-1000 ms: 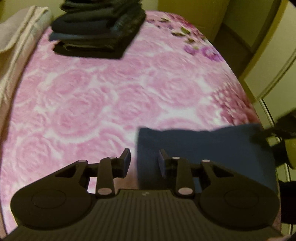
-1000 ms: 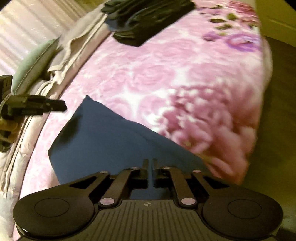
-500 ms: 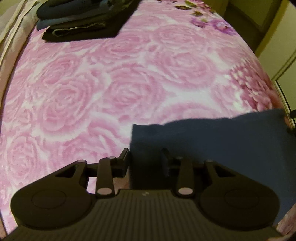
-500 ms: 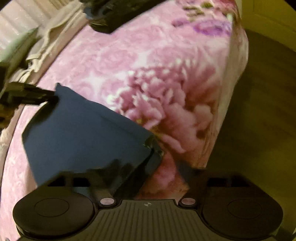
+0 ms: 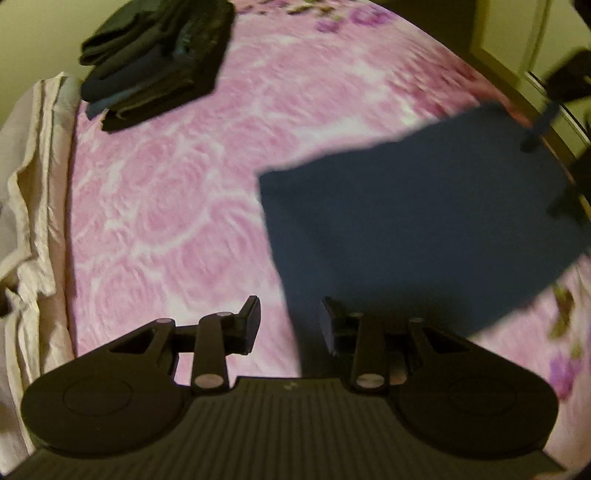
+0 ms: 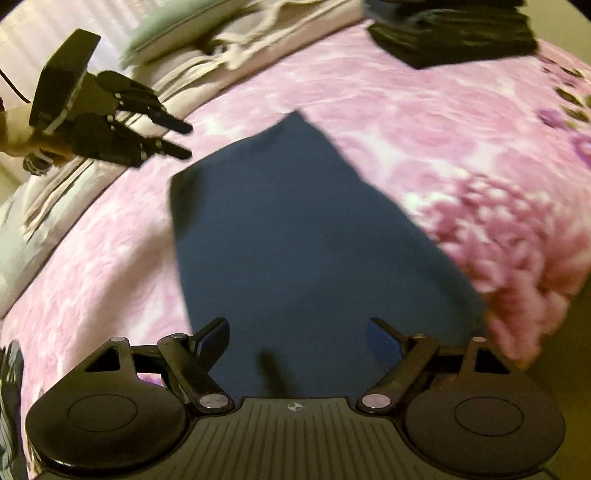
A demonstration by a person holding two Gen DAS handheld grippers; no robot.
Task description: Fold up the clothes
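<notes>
A folded navy cloth (image 5: 424, 229) (image 6: 295, 240) lies flat on the pink rose blanket (image 5: 177, 206) (image 6: 424, 122), near the bed's edge. My left gripper (image 5: 290, 321) hovers over the cloth's left edge, jaws a little apart and nothing between them. In the right wrist view the left gripper (image 6: 179, 140) hangs clear of the cloth's far corner. My right gripper (image 6: 299, 338) stands wide open above the cloth's near end, gripping nothing. In the left wrist view the right gripper (image 5: 569, 81) is a dark blur at the top right.
A stack of dark folded clothes (image 5: 159, 62) (image 6: 454, 33) sits at the far end of the blanket. Crumpled beige bedding (image 5: 29, 192) (image 6: 240, 40) and a pale green pillow (image 6: 166, 33) line one side. The bed's edge drops to the floor (image 6: 576, 350) beside the cloth.
My right gripper went from shut on the cloth's edge to wide open, and the cloth dropped flat. The left gripper drew away from the cloth's corner. Both views rolled.
</notes>
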